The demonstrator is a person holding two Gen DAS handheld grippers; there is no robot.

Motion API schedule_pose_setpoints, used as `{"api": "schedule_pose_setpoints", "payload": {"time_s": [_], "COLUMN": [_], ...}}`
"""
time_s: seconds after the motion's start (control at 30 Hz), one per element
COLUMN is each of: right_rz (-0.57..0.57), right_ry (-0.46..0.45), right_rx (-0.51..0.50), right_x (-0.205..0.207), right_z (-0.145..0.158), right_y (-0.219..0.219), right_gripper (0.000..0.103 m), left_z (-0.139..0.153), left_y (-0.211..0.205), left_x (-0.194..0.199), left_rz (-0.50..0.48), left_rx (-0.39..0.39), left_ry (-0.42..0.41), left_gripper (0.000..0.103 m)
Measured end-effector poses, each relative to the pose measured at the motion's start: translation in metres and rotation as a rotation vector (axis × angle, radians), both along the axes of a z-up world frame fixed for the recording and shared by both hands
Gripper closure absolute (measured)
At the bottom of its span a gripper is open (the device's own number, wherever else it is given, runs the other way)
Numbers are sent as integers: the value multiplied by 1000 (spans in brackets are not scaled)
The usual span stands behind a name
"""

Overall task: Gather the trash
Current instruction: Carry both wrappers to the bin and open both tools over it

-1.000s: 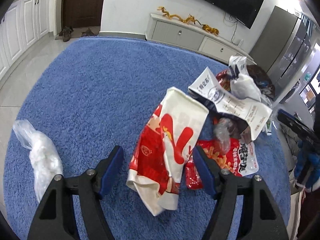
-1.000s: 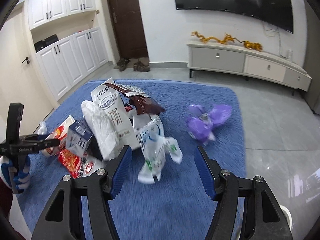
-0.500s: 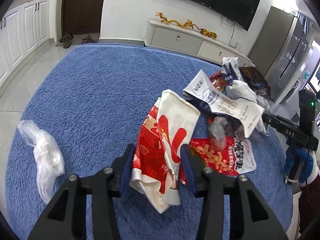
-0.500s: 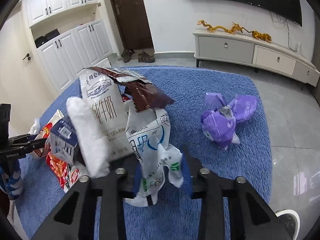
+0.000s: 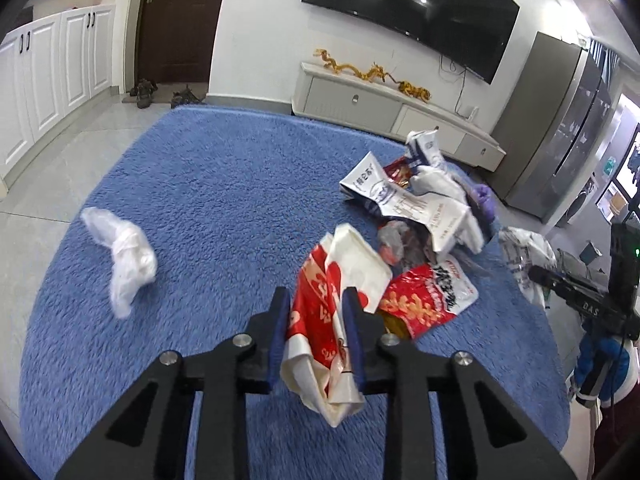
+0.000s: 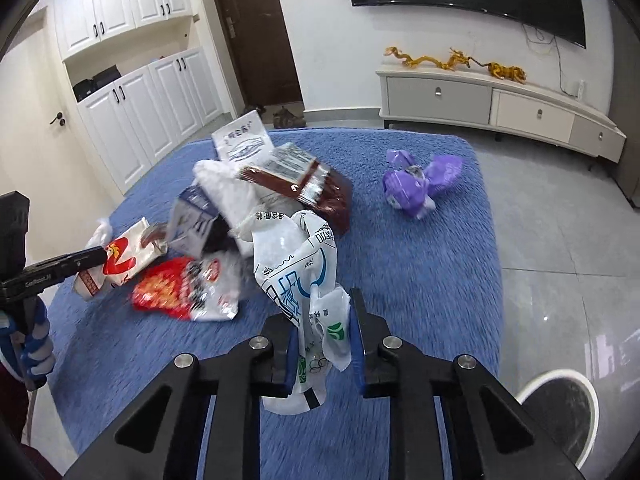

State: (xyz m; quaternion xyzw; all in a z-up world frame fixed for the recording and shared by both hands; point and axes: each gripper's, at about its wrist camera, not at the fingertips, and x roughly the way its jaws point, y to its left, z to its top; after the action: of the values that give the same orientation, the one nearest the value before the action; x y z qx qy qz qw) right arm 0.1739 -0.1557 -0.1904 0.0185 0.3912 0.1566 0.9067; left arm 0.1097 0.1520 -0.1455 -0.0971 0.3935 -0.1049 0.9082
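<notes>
Left gripper (image 5: pixel 314 328): its blue pads, wide apart a second ago, are now pinched on the red-and-white snack bag (image 5: pixel 336 304), which crumples between them and hangs below the fingers.

Right gripper (image 6: pixel 322 332): likewise closed in from an open stance; it now clamps the white printed plastic bag (image 6: pixel 298 276), whose lower end droops under the jaws.

What changed: both claws have gone from straddling their bags to squeezing them, and both views have pulled back and up a little, so I judge the bags are being lifted off the blue rug (image 5: pixel 208 184).

Nearby pile: a red noodle packet (image 5: pixel 428 300) lies just beside the left gripper's bag; behind it sit a white milk-powder bag (image 5: pixel 404 204) and a dark brown wrapper (image 6: pixel 304 184), heaped together and touching.

Stragglers: a clear crumpled plastic bag (image 5: pixel 124 252) lies well apart to the left; a purple bag (image 6: pixel 420 184) lies apart on the far side of the rug.

Task meaning: two pieces look secured; most of the trash is not yet collected.

Bin: a round rim at the right view's lower corner (image 6: pixel 560 408) may be one; I cannot tell.
</notes>
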Motion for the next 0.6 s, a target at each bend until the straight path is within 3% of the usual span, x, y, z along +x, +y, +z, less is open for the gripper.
{"api": "schedule_pose_setpoints", "payload": {"time_s": [0.27,0.6], "right_rz": [8,40], "right_ry": [-34,-111], "right_rx": [12,50], "right_x": [-47,-93], "right_z": [21,47], "right_y": [5,2], "right_gripper": [84,85], "left_z": [21,68], "left_y": [8,-4], "left_x": [-32,-58], "left_rz": [11,-33], "left_rx": [-22,4], "left_ry": [-54,-154], "left_gripper": [79,79]}}
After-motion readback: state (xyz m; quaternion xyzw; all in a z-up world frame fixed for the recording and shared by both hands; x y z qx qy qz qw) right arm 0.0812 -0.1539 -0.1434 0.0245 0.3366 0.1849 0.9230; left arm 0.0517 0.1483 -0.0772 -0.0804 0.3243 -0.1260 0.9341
